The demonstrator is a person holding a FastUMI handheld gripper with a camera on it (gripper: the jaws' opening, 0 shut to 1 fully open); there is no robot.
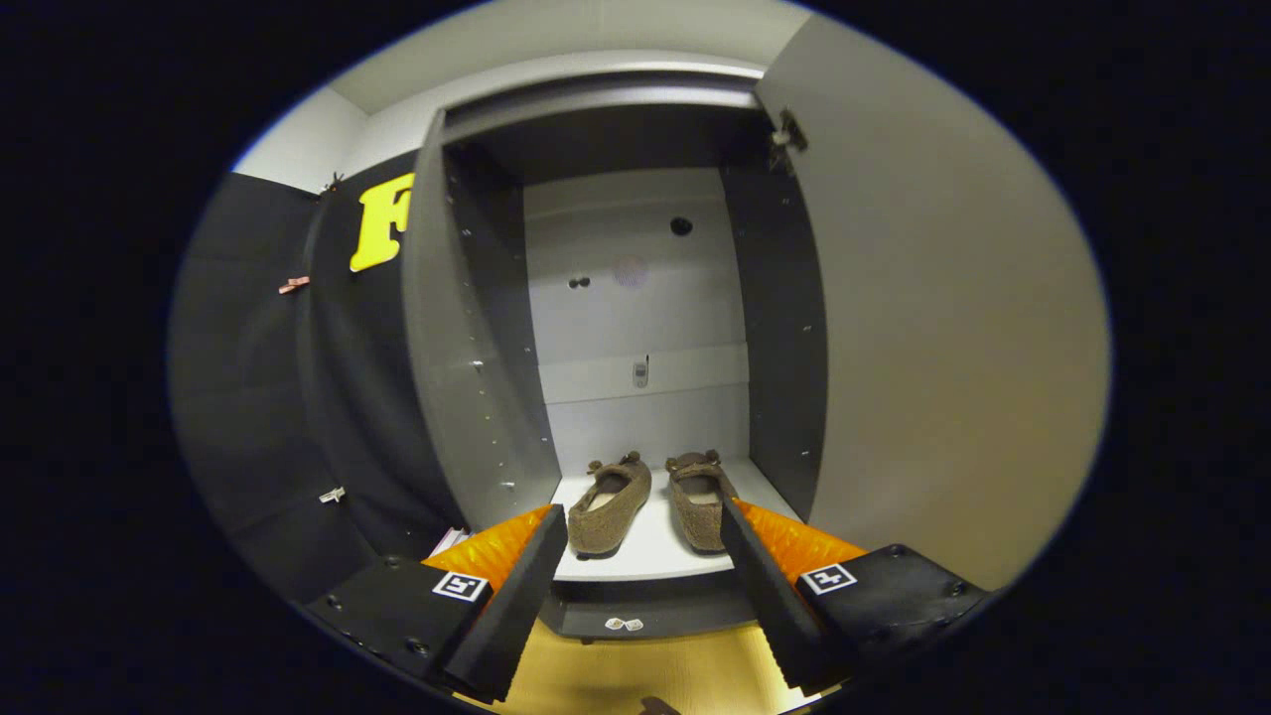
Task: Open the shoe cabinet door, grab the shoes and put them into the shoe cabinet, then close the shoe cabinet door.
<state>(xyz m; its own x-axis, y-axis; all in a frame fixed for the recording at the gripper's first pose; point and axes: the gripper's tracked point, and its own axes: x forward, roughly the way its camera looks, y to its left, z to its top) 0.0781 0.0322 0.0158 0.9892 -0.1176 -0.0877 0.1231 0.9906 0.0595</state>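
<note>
Shoes (650, 501) lengthwise, toes towards tongs (643, 526)

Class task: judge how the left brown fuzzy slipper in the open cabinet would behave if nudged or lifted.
The left brown fuzzy slipper looks soft, so it probably flexes when pinched. It lies flat on the white shelf, unlikely to roll or tip. It likely slides when pushed. The claw is open.

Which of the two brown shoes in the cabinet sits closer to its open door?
The right shoe, lying beside the open door. The left shoe sits nearer the cabinet's far wall. The open gripper holds nothing.
</note>
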